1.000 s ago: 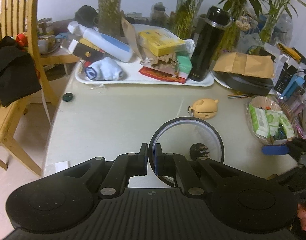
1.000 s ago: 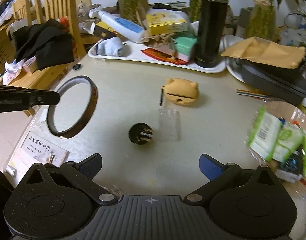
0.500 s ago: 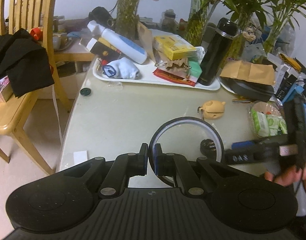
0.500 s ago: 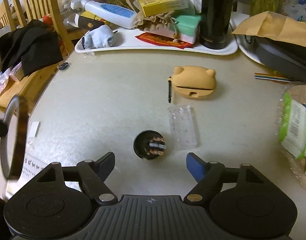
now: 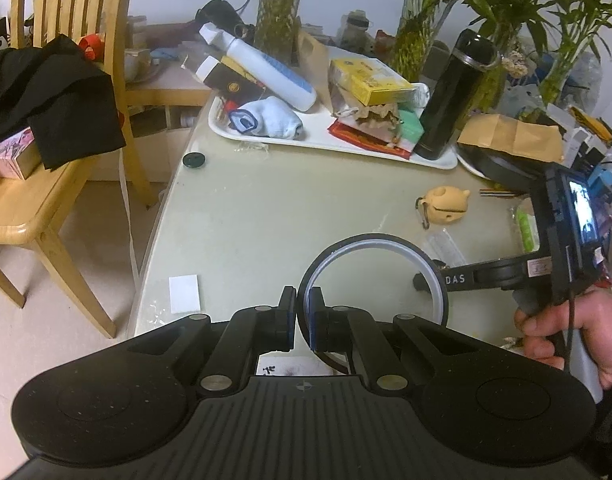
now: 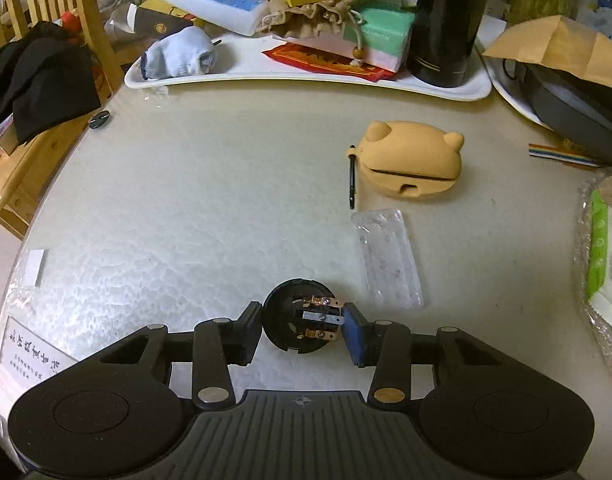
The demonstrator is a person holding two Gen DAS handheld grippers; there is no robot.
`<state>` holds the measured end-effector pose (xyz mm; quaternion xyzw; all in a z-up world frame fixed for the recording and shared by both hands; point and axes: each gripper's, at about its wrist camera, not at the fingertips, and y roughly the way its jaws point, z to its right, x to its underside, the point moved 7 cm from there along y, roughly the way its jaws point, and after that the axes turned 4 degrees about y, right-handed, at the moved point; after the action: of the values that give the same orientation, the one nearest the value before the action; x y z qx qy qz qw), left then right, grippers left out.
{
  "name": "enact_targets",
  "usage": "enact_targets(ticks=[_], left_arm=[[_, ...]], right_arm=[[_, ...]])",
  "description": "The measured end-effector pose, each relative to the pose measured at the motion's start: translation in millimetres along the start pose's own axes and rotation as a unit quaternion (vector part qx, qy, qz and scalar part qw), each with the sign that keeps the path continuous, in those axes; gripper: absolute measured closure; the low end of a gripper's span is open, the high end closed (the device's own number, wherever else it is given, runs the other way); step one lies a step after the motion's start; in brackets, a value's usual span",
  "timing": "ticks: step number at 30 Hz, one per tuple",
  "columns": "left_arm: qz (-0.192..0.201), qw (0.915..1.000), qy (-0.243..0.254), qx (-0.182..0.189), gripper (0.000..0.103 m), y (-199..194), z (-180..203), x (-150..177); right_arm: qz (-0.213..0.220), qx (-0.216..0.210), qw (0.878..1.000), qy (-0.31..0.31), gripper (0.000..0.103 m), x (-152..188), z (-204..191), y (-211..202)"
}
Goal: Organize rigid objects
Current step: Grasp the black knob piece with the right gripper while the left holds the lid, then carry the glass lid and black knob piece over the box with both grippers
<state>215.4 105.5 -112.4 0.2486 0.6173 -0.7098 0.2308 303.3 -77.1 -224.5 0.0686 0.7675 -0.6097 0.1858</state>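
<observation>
Closing in over the last second, the right hand-held gripper point(image 6: 301, 326) has dropped to the worktop point(image 6: 205, 200) and its jaws have just been narrowing around the black plug point(image 6: 299, 314), pads at or nearly at its sides, so a lift looks imminent. The plug lies near the worktop's front edge, its round body's axis upright and its metal contacts facing up (toward the camera). The left hand-held gripper point(image 5: 301, 318) is pressed shut on the tape ring point(image 5: 373, 276), held on edge above the worktop.

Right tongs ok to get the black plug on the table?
Likely yes: right tongs, just closing, already straddle the black plug; nothing sits between. The clear plastic case lies clear beside it.
</observation>
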Motion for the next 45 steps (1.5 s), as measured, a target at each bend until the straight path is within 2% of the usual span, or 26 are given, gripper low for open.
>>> enact_targets(ticks=[5, 15, 22, 26, 34, 45], left_arm=[[-0.001, 1.0, 0.0, 0.005, 0.096, -2, 6, 3], [0.008, 0.9994, 0.015, 0.031, 0.096, -17, 48, 5], [0.038, 0.9972, 0.042, 0.049, 0.096, -38, 86, -14], [0.058, 0.996, 0.045, 0.05, 0.096, -50, 100, -30], [0.069, 0.9958, 0.045, 0.04, 0.096, -74, 103, -38], [0.051, 0.9979, 0.037, 0.013, 0.096, -86, 87, -17]], right_arm=[[0.012, -0.005, 1.0, 0.0, 0.058, -1, 7, -20], [0.067, -0.024, 0.997, 0.006, 0.058, 6, 38, -100], [0.075, -0.01, 0.997, 0.022, 0.058, 30, 80, -131], [0.08, -0.009, 0.996, 0.024, 0.058, 42, 90, -145], [0.105, -0.013, 0.994, 0.006, 0.058, 61, 88, -168], [0.128, -0.023, 0.991, 0.014, 0.058, 76, 96, -188]])
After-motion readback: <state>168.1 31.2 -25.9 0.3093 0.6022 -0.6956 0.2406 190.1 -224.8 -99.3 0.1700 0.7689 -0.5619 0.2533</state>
